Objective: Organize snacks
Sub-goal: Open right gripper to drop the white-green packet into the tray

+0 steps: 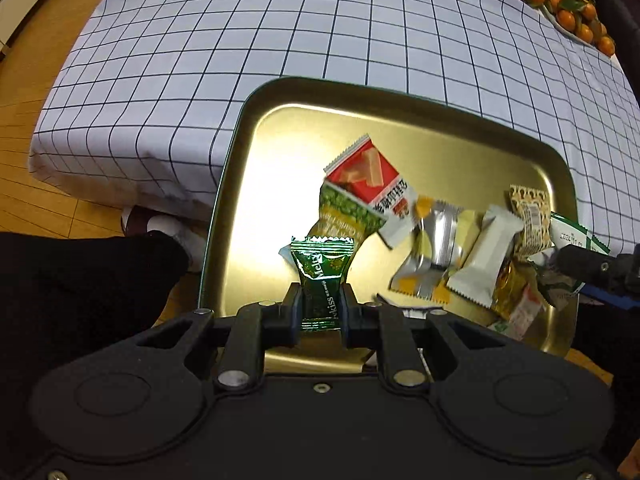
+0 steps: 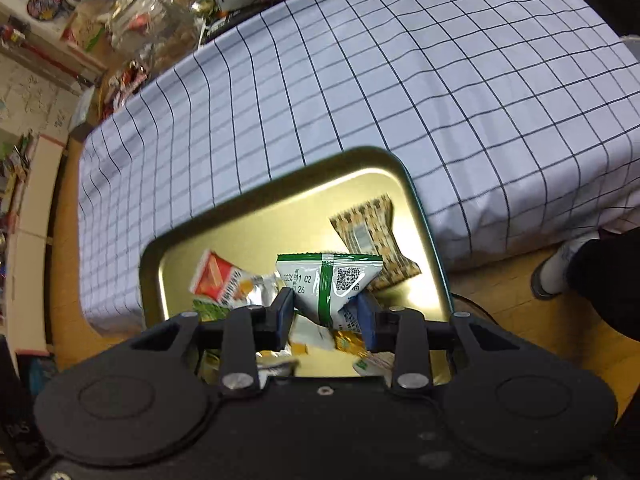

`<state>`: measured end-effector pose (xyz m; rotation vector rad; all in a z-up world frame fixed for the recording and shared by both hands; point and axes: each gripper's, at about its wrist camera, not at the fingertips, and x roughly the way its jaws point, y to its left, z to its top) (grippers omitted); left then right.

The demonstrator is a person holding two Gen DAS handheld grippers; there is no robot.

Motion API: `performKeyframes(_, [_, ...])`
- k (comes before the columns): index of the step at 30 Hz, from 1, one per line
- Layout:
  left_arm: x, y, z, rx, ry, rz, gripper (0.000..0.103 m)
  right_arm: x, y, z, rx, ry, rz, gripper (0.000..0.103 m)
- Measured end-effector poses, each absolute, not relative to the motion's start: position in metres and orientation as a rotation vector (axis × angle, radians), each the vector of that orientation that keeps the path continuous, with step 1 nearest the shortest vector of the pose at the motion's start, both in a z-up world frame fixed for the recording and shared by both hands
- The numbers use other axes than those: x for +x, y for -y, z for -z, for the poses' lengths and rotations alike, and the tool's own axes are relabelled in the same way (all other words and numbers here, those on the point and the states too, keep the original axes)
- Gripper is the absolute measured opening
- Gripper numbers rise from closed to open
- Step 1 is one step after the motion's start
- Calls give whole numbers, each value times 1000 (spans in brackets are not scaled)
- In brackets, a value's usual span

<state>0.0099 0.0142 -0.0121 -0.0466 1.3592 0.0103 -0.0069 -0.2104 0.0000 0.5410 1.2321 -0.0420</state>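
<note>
A gold metal tray [image 1: 280, 128] [image 2: 248, 216] sits at the near edge of a checked tablecloth and holds several snack packets. My left gripper [image 1: 320, 304] is shut on a dark green candy wrapper [image 1: 322, 272], held above the tray's near left part. My right gripper [image 2: 326, 314] is shut on a white and green packet [image 2: 332, 284] above the tray's near side; the right gripper also shows at the right edge of the left wrist view [image 1: 580, 264]. A red wafer packet [image 1: 368, 176] [image 2: 218, 280] and a brown patterned packet [image 2: 372, 236] lie in the tray.
The blue-white checked tablecloth [image 1: 280, 32] [image 2: 400, 80] stretches beyond the tray. A plate of oranges [image 1: 568, 12] stands at the far right. Glass jars and clutter [image 2: 132, 20] crowd the far left side. A person's shoe [image 2: 560, 268] and wooden floor lie beside the table.
</note>
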Motion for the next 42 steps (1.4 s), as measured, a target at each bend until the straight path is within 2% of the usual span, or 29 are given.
performKeyframes(7, [1,-17,5,-44,-1330,-4,27,-12,196,-6,484,-1233,15,36])
performKeyframes(9, [1,-17,3,-40,-1322,-8,32,-7,197,-12,482,-1224,2,36])
performKeyframes(20, [-7,-14,-8,-35,-1282,-31,32,15,169,-40,393,-1162,-67,36])
performKeyframes(27, [-13,-10,-14,-1,-1239,10,33,21,155,-49,334,-1117,-106,41])
performKeyframes(32, [-17,-1,-12,37,-1234,5,33,10,159,-49,277,-1108,-91,47])
performKeyframes(42, [-34,10,-2,97,-1155,-9,33,-42,187,-32,156,-1011,69,48])
